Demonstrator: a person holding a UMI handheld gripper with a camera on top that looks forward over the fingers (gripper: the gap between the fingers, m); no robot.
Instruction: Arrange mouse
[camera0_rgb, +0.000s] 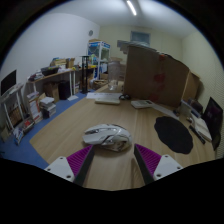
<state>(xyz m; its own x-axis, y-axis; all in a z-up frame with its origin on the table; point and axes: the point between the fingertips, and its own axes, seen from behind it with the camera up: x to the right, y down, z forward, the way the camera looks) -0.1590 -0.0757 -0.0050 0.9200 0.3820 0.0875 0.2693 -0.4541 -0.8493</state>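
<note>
On the wooden counter (70, 125), just ahead of the fingers, lies a white and grey mouse (107, 136). It rests on the counter's surface by its own weight, set slightly across the line of the fingers, with its near edge close to their tips. The tongs (115, 158) stand wide apart: the two dark fingers reach forward from below, and the magenta pads (72, 163) on their inner faces show well clear of each other. Nothing sits between the fingers, and neither one presses on the mouse; whether a fingertip just touches its near edge I cannot tell.

Beyond the mouse and to the right, a round black mat (174, 134) lies flat on the counter, well apart from the mouse. Farther back on the counter stands a large brown cardboard box (153, 73), upright, with some white flat things (105, 97) lying near its left side. At the counter's far right end sits a dark laptop-like thing (211, 112), partly cut off.

To the left of the counter, shelves (25, 105) hold books and other small items against the wall, and a blue floor (20, 145) shows below them. A bright strip light (132, 8) runs across the ceiling.
</note>
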